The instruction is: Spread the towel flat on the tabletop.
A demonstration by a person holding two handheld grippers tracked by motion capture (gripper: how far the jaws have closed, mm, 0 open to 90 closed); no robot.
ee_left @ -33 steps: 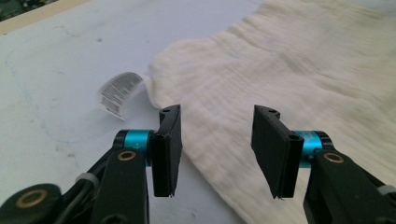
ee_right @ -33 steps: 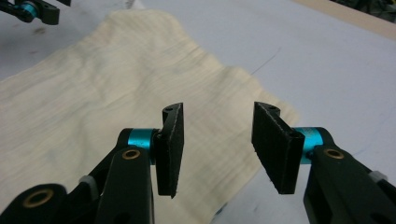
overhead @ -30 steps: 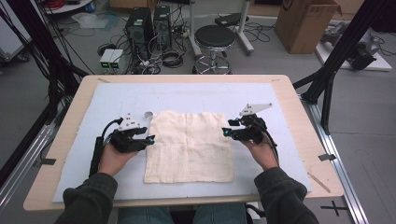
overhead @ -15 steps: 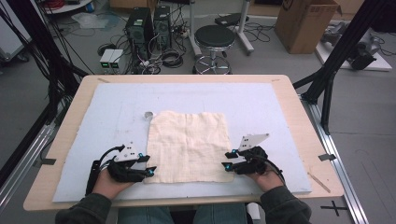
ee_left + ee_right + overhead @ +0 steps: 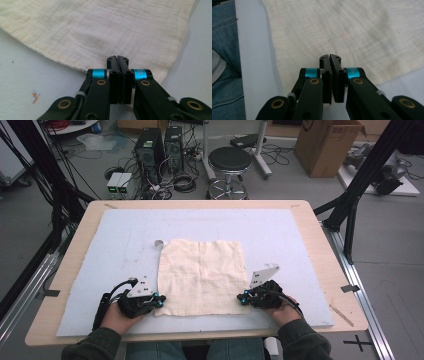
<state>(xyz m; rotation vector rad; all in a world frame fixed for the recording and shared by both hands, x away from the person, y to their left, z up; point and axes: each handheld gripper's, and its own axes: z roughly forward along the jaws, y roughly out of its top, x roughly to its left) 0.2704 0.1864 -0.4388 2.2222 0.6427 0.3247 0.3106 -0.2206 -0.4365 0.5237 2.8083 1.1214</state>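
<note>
A cream, crinkled cloth (image 5: pixel 202 275) lies flat on the pale blue mat (image 5: pixel 115 235). My left gripper (image 5: pixel 161 300) sits at the cloth's near left corner and my right gripper (image 5: pixel 241 297) at its near right corner. Both pairs of jaws have just been closing. In the left gripper view the jaws (image 5: pixel 117 58) meet over the cloth (image 5: pixel 100 30) at its hem, with the corner running under them. In the right gripper view the jaws (image 5: pixel 330 57) are pressed together on the cloth (image 5: pixel 362 30) near its edge. How much fabric is pinched is hidden by the jaws.
The mat covers a wooden table (image 5: pixel 322 255). A small round mark (image 5: pixel 159 243) lies by the cloth's far left corner. Beyond the table stand a stool (image 5: pixel 229 160), computer towers (image 5: pixel 160 145) and a cardboard box (image 5: pixel 327 145). The person's jeans (image 5: pixel 224 37) are just off the near edge.
Both hands moved from the cloth's sides toward the near edge of the table, down to its near corners. Both pairs of jaws went from apart to shut.
</note>
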